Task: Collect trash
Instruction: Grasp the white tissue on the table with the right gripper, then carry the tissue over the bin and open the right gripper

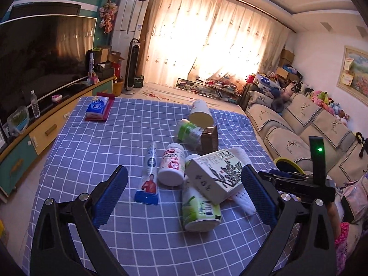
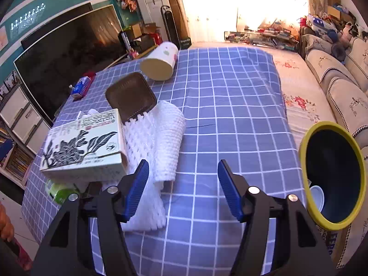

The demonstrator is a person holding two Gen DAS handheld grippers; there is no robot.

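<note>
Both tools, left tool (image 1: 185,192) and right tool (image 2: 181,187), wide apart (nothing held) above littered checked cloth (image 2: 230,105).

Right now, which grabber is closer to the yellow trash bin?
The right gripper. The yellow-rimmed bin sits just beside its right finger. The left gripper hovers over the pile of bottles, with the bin farther off past its right finger.

Trash pile (image 1: 197,172) left, bare cloth (image 2: 230,115) right
</note>
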